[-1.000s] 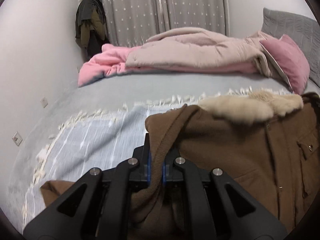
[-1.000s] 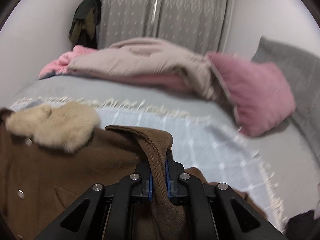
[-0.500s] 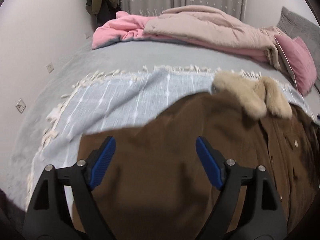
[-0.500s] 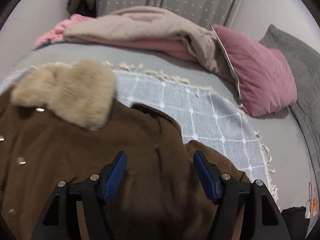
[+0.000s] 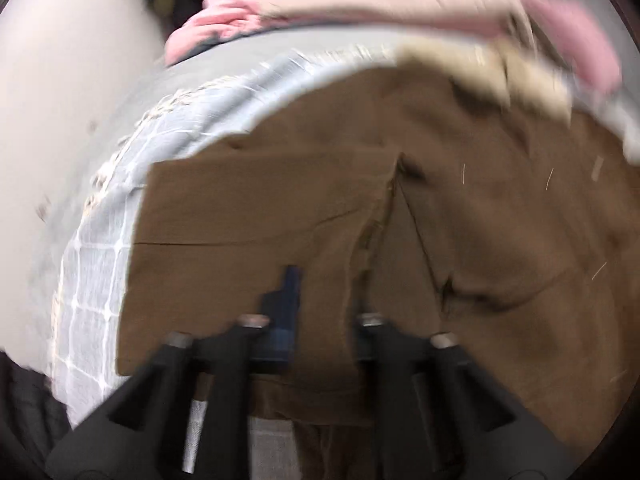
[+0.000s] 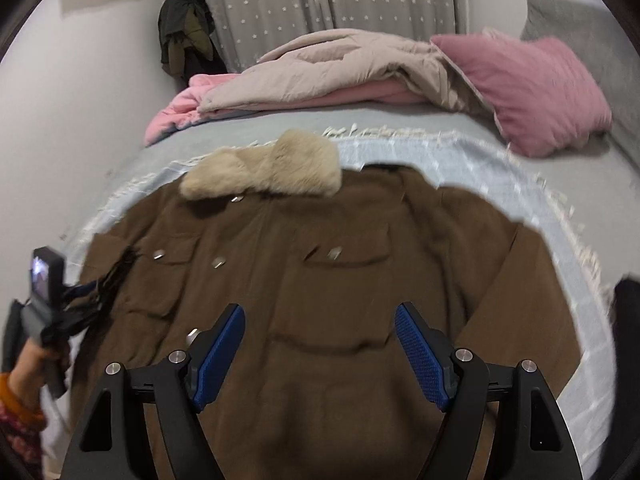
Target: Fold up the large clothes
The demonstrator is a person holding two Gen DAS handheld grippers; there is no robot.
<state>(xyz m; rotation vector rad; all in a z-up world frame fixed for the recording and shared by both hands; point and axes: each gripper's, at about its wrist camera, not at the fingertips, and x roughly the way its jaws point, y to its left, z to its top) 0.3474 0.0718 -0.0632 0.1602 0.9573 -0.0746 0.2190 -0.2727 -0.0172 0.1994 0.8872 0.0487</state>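
A brown coat [image 6: 320,240] with a cream fur collar [image 6: 264,172] lies spread face up on the bed, sleeves folded in over the body. In the blurred left wrist view my left gripper [image 5: 324,292] is shut on a fold of the brown coat [image 5: 480,200] near its left side, and the cloth runs down between the fingers. My right gripper [image 6: 320,320] hovers over the coat's lower middle. Its jaws are opening, and only the flat coat lies beneath them, with no cloth pinched. A hand [image 6: 32,356] holds the left gripper at the coat's left edge.
A grey checked throw [image 6: 560,216] with a fringe lies under the coat. Behind it are a beige quilt [image 6: 332,64] on a pink blanket, and a pink pillow [image 6: 532,88]. A white wall runs along the left, with dark clothes [image 6: 184,40] hanging by the curtain.
Both grippers let go of the ribbed cuffs they held and opened. The left one then moved down and shut on a fold of the coat. The right one swung left and stays open.
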